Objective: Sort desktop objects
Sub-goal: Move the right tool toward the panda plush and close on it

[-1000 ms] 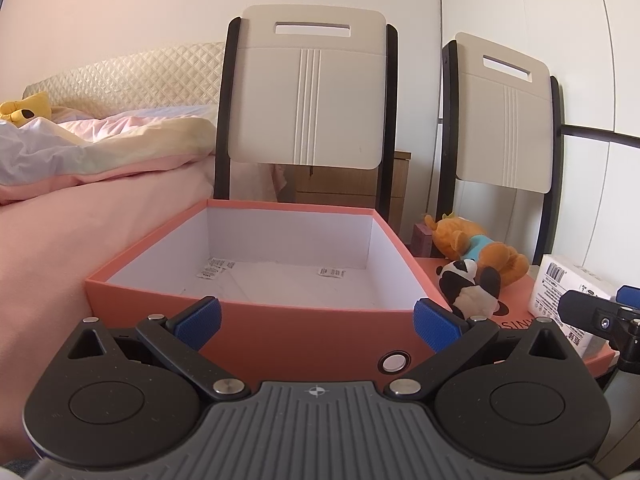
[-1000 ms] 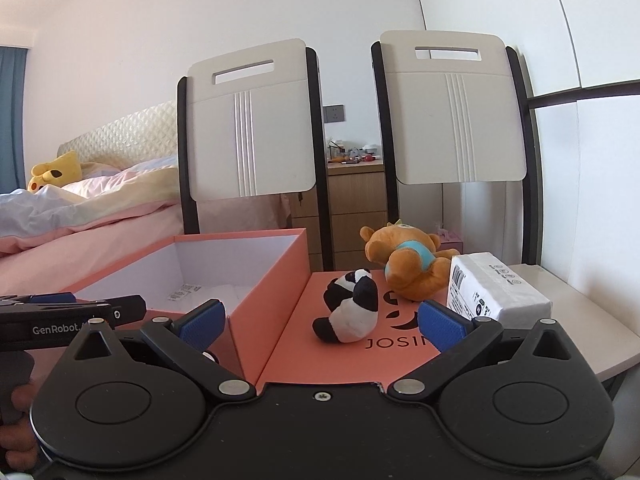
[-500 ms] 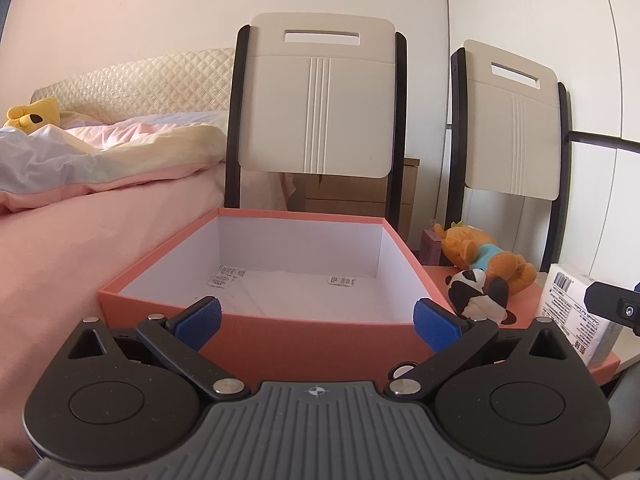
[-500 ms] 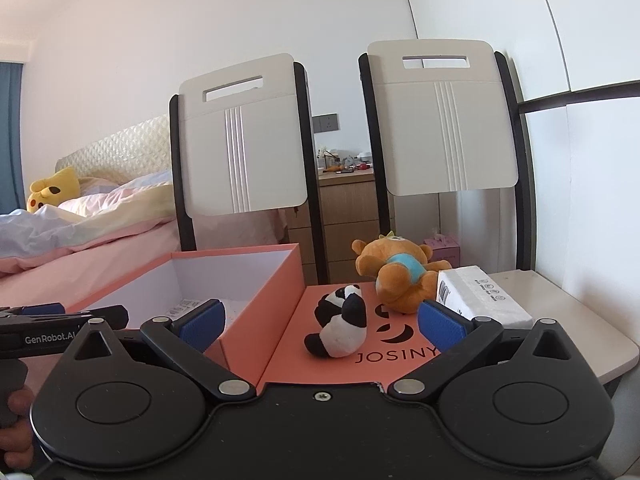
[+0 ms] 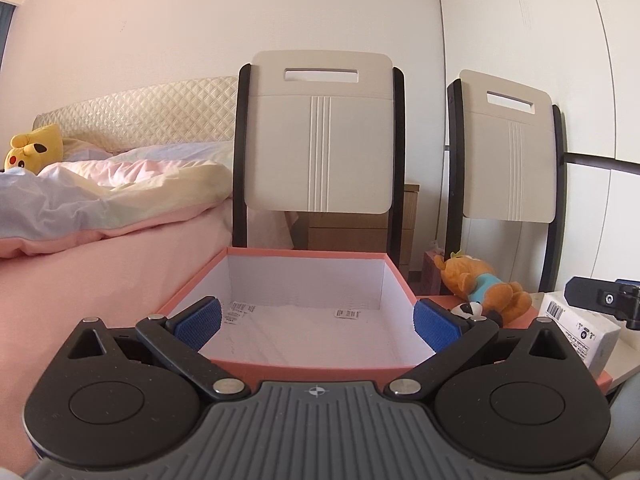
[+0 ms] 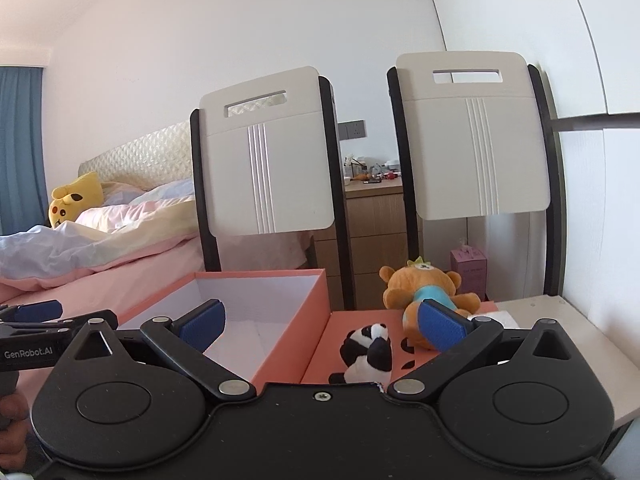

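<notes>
An open salmon-pink box (image 5: 304,370) with a white inside holds only two stickers; it also shows in the right wrist view (image 6: 288,344). Beside it lies its pink lid (image 6: 356,320) with a small panda plush (image 6: 370,354) and an orange bear plush (image 6: 424,286) on it. The bear (image 5: 480,288) and panda (image 5: 466,310) also show in the left wrist view. A white tissue pack (image 5: 576,328) lies right of the lid. My left gripper (image 5: 316,324) is open and empty, over the box's near edge. My right gripper (image 6: 320,326) is open and empty, just short of the panda.
Two white folding chairs (image 5: 318,136) (image 6: 476,136) stand behind the table. A bed with pink bedding (image 5: 100,216) and a yellow plush (image 6: 72,200) is at the left. A wooden nightstand (image 6: 376,220) stands behind the chairs. The white table's edge (image 6: 588,344) is at the right.
Both grippers have risen and moved forward a little toward the box and the toys. Both stayed open. The toys and the box have not moved.
</notes>
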Action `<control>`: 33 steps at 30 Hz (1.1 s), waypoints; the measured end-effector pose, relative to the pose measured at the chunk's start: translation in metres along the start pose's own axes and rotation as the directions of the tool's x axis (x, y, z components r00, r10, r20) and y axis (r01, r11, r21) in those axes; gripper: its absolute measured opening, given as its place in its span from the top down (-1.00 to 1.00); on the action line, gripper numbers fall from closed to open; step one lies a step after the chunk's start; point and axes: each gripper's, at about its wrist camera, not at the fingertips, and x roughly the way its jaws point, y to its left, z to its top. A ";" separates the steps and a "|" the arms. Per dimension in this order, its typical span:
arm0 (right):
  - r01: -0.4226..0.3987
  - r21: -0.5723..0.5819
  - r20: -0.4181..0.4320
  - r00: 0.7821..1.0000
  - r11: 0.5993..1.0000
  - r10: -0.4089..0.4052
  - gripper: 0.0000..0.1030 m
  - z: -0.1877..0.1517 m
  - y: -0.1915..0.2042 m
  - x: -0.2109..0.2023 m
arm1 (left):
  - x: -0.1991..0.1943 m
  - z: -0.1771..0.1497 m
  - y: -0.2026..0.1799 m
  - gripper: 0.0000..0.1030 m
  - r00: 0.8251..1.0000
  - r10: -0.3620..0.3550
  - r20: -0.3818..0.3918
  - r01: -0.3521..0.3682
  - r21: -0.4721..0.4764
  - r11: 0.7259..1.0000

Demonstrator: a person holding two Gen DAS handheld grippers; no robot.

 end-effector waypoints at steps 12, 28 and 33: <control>0.020 -0.097 -0.018 1.000 0.995 -0.022 -0.99 0.036 0.001 0.086 | 0.030 0.005 0.024 -1.00 0.999 0.036 -0.012 -0.036 -0.006 0.999; 0.064 -0.076 -0.038 0.997 0.995 -0.067 -0.99 0.000 -0.027 0.140 | 0.051 -0.021 0.045 -1.00 0.998 0.065 -0.020 -0.066 -0.018 0.998; 0.137 -0.031 -0.009 0.990 0.990 -0.137 -0.99 -0.001 -0.040 0.134 | 0.049 -0.022 0.046 -1.00 0.998 0.065 -0.021 -0.066 -0.024 0.998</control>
